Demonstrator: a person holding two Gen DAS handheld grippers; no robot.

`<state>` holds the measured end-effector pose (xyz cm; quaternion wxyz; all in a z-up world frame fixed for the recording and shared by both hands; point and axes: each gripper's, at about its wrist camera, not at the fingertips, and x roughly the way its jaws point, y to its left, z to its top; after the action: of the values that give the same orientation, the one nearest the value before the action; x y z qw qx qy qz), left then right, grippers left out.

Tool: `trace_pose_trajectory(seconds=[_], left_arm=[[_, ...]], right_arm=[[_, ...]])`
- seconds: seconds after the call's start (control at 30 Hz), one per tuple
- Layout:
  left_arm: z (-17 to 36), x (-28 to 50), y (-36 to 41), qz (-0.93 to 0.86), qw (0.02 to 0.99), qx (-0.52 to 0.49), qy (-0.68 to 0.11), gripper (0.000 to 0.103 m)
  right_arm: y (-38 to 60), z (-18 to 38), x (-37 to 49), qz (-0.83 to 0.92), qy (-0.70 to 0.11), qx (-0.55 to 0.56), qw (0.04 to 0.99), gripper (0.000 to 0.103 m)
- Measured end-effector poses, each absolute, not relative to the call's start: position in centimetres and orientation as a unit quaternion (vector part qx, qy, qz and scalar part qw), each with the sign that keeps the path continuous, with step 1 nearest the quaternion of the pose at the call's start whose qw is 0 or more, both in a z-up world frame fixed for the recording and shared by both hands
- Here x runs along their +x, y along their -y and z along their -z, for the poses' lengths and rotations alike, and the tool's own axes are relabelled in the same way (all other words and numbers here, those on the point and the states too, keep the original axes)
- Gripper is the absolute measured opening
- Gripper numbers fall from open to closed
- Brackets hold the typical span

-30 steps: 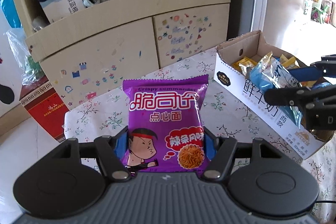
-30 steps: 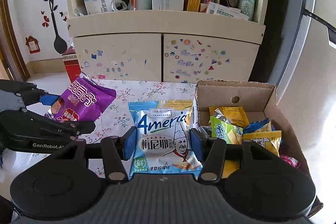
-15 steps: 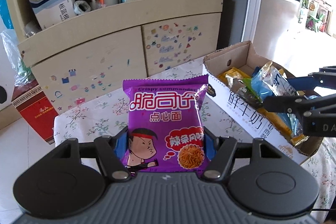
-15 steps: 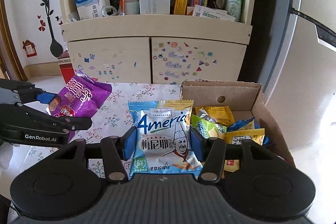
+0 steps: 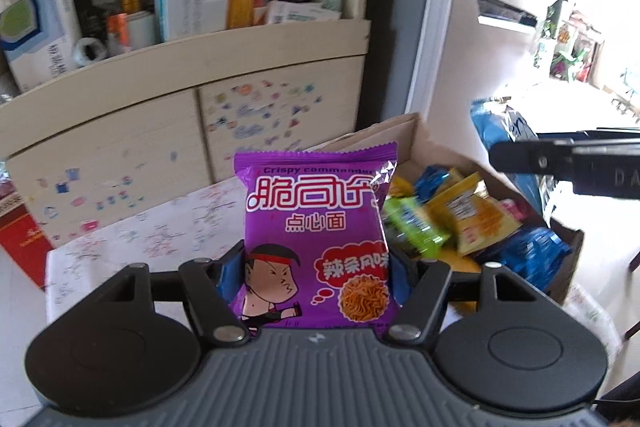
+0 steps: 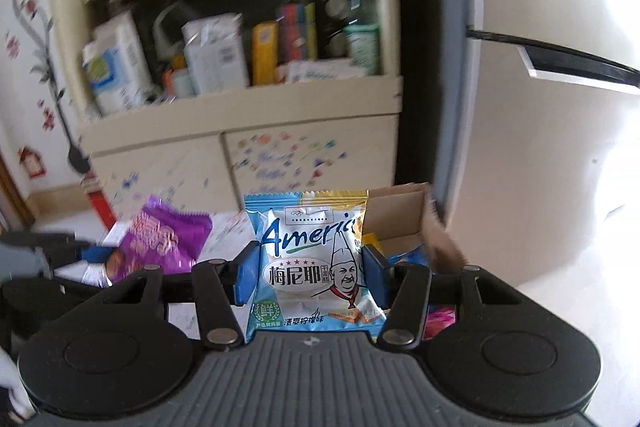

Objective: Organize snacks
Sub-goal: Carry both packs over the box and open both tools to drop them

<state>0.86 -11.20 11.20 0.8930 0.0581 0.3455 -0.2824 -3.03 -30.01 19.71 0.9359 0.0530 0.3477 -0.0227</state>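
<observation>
In my left gripper (image 5: 316, 267) I hold a purple noodle packet (image 5: 318, 227). The blue pads press on both of its sides, so the jaws are closed on it at about middle width, and the packet stands upright between them, lifted off the desk (image 5: 160, 227). The desk has a white cloth with small flowers.

In my right gripper (image 6: 310, 273) I hold a blue and white biscuit packet (image 6: 312, 259) with a cook in a tall hat printed on it. Here too the blue pads squeeze the two sides, and the packet stands upright in the narrow gap.

The cardboard box (image 5: 400, 131) stands on the desk, to the right of the purple packet in the left view. It is open at the top and it contains many small snack bags (image 5: 472, 223) in yellow, green and blue. In the left view my right gripper comes in from the right edge, above the box, with the biscuit packet partly visible behind its black finger. In the right view the box shows just behind and to the right of the biscuit packet, and the purple packet appears at the left, blurred.

Behind the desk is a cream cabinet (image 6: 240, 155) with small stickers on its doors and a shelf full of cartons and bottles.
</observation>
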Motion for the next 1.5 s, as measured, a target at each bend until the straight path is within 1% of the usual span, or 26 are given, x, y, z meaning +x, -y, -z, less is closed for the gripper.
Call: trace_pose_trajectory(seconds=[0.37,0.53,0.77,0.9,0.93,1.0,1.03,1.07,1.1,1.17,1.27,1.4,1.5], left_arm=[[-11.2,0.2,15.9,0.33,0.88,0.049,-0.339,0.068],[-10.7,-0.2,18.1,0.349,0.871,0.056,-0.341,0.068],[-9.9,0.0,20.2,0.363,0.864,0.051,-0.345,0.068],[-8.9,0.5,21.2,0.371,0.859,0.041,-0.351,0.069],[-8.7,0.5,21.4,0.37,0.859,0.039,-0.352,0.071],[-8.4,0.3,21.6,0.371,0.858,0.038,-0.353,0.085],[-8.4,0.2,21.6,0.372,0.858,0.038,-0.352,0.088],[-8.5,0.1,21.6,0.373,0.858,0.04,-0.352,0.092],[-8.7,0.0,21.5,0.373,0.858,0.042,-0.352,0.095],[-9.1,-0.1,21.3,0.367,0.859,0.045,-0.354,0.098],[-9.5,-0.2,21.0,0.359,0.86,0.046,-0.36,0.099],[-9.9,-0.2,20.5,0.345,0.859,0.055,-0.373,0.099],[-10.1,-0.4,20.2,0.335,0.862,0.064,-0.376,0.099]], right_arm=[[33.7,-20.3,-3.5,0.069,-0.337,0.108,0.933,0.06],[34.2,-20.3,-3.4,0.082,-0.337,0.116,0.931,0.06],[34.8,-19.9,-1.9,0.096,-0.34,0.123,0.927,0.06],[35.7,-18.8,-0.6,0.115,-0.349,0.148,0.918,0.061],[35.8,-18.6,-0.3,0.119,-0.35,0.152,0.917,0.062],[35.9,-18.2,0.0,0.126,-0.354,0.155,0.914,0.07],[35.9,-18.2,0.0,0.129,-0.356,0.158,0.912,0.076],[35.9,-18.1,-0.2,0.13,-0.356,0.161,0.911,0.08],[35.9,-18.2,-0.3,0.131,-0.356,0.163,0.911,0.081],[35.8,-18.3,-0.5,0.129,-0.356,0.164,0.911,0.083],[35.8,-18.2,-0.7,0.132,-0.358,0.164,0.91,0.087],[36.0,-18.2,-1.1,0.136,-0.36,0.18,0.905,0.088],[35.8,-18.3,-1.5,0.137,-0.36,0.183,0.904,0.092]])
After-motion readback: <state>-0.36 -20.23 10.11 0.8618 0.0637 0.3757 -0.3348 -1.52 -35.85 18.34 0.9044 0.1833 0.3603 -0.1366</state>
